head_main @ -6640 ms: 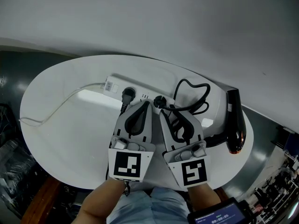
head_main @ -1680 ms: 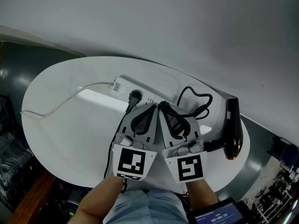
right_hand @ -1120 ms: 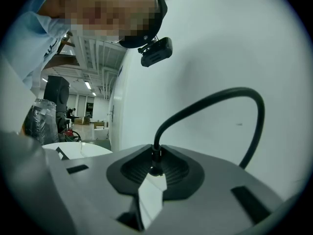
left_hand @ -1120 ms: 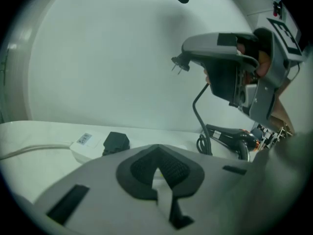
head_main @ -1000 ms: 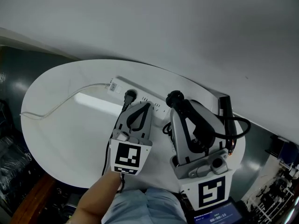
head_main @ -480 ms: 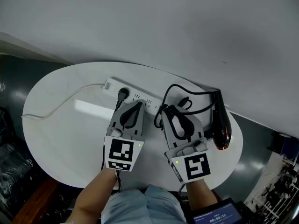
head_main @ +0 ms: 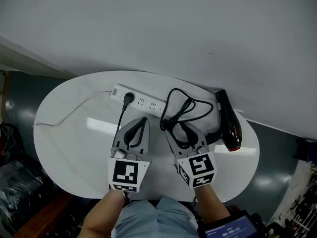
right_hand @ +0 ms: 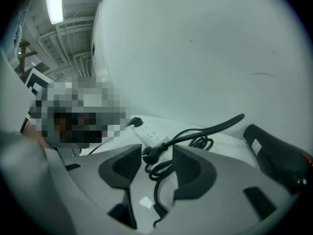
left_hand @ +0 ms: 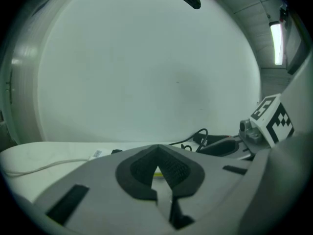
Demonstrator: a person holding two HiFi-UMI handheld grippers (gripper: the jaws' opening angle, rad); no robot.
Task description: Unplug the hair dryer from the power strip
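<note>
So your right gripper has its jaws opening, and the round black plug of the glossy black hair dryer sits loose between them, with neither pad pressing on it. It's already out of the long white power strip and lies near it on the white oval table. Your left gripper is pressed together on nothing. A second black plug is in the strip's left end.
</note>
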